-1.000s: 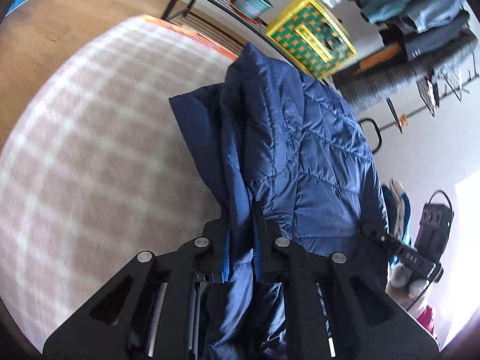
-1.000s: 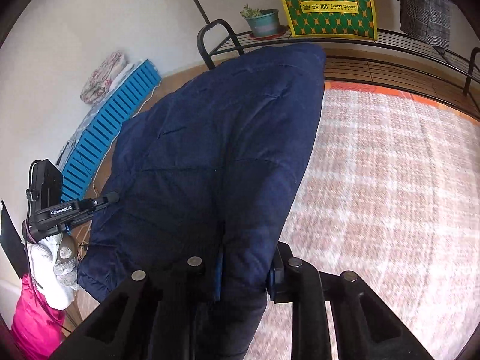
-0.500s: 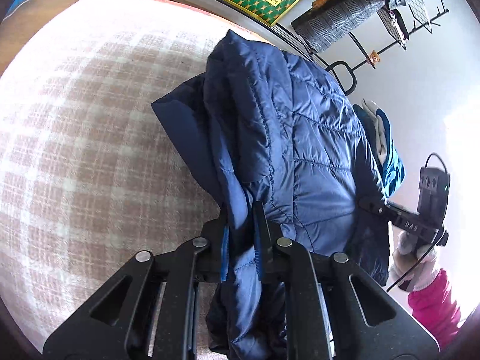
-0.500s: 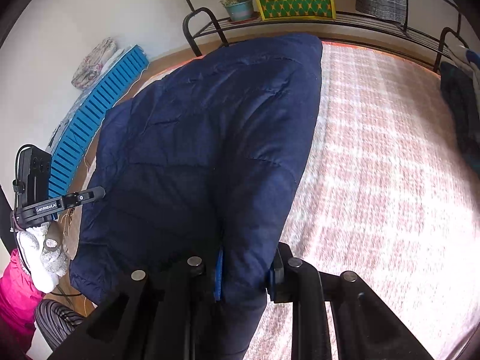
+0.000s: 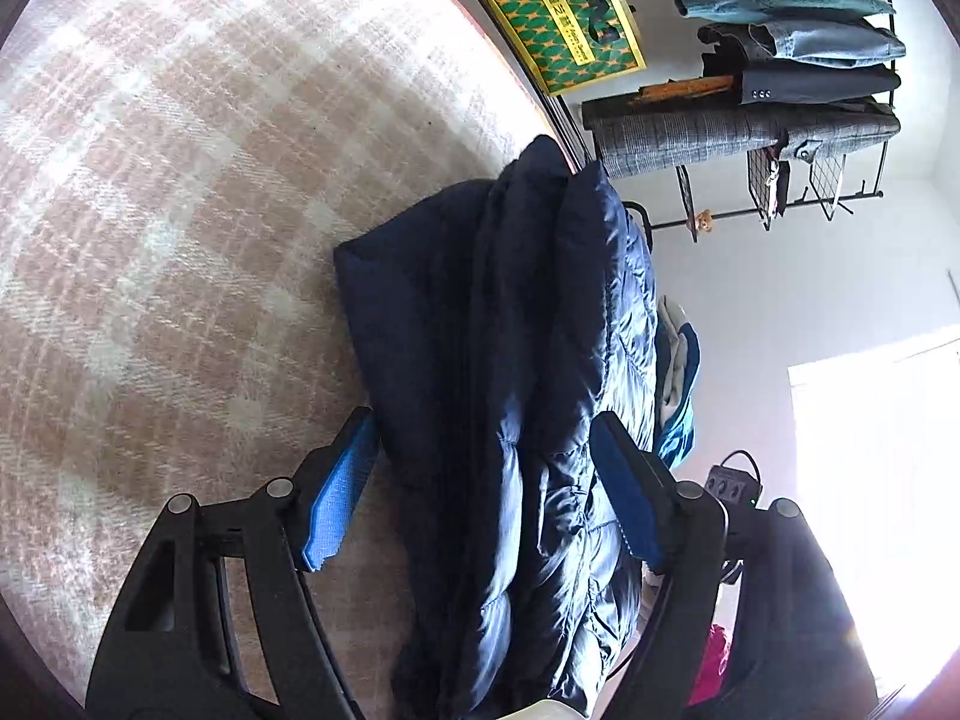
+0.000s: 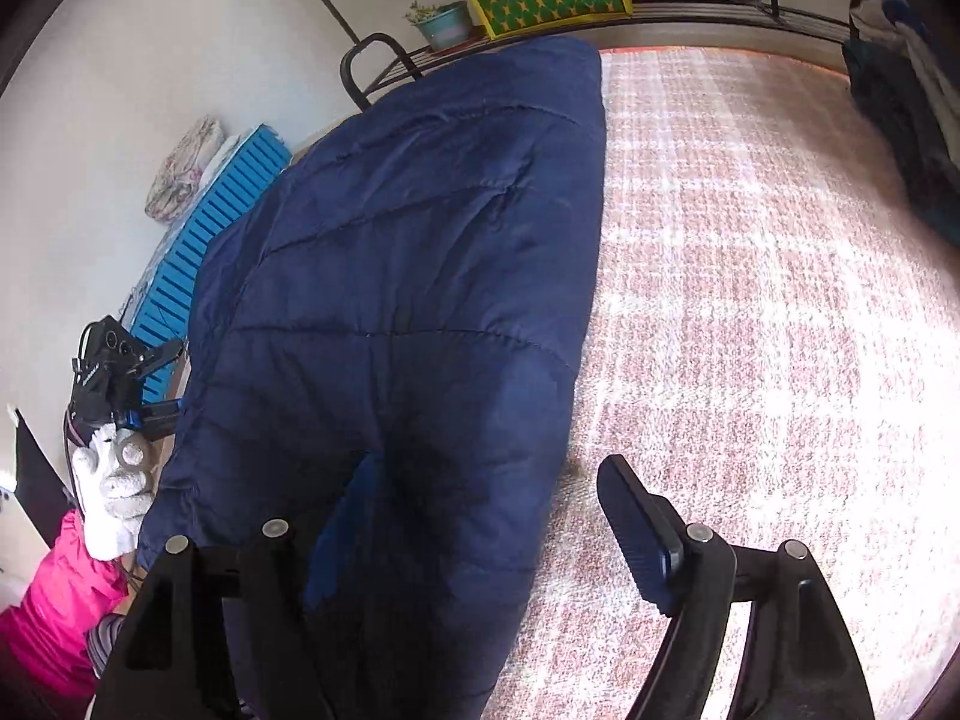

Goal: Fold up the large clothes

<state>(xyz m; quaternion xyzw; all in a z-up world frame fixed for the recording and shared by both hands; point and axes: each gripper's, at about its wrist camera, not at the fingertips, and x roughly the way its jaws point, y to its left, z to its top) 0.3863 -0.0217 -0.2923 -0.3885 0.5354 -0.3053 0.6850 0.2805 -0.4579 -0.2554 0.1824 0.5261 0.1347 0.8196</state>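
A dark navy quilted puffer jacket [image 5: 528, 396] lies bunched lengthwise on the pink plaid blanket [image 5: 180, 192]. My left gripper [image 5: 480, 486] is open, its blue-padded fingers standing wide on either side of the jacket's near end, not gripping it. In the right wrist view the jacket [image 6: 408, 312] fills the left half. My right gripper [image 6: 480, 516] is open too. Its left finger is partly hidden under the jacket's edge; its right finger [image 6: 636, 534] stands free over the blanket [image 6: 750, 300].
A black metal rack [image 5: 780, 120] with folded clothes and a green-yellow bag [image 5: 564, 18] stands behind. A potted plant [image 6: 444, 24], a blue slatted panel [image 6: 204, 240] and a pink garment [image 6: 54, 612] are at the left. Other clothes [image 6: 912, 108] lie far right.
Both grippers were shut on the jacket's fabric and holding it up; both have now opened and let it go, and the jacket has dropped onto the blanket.
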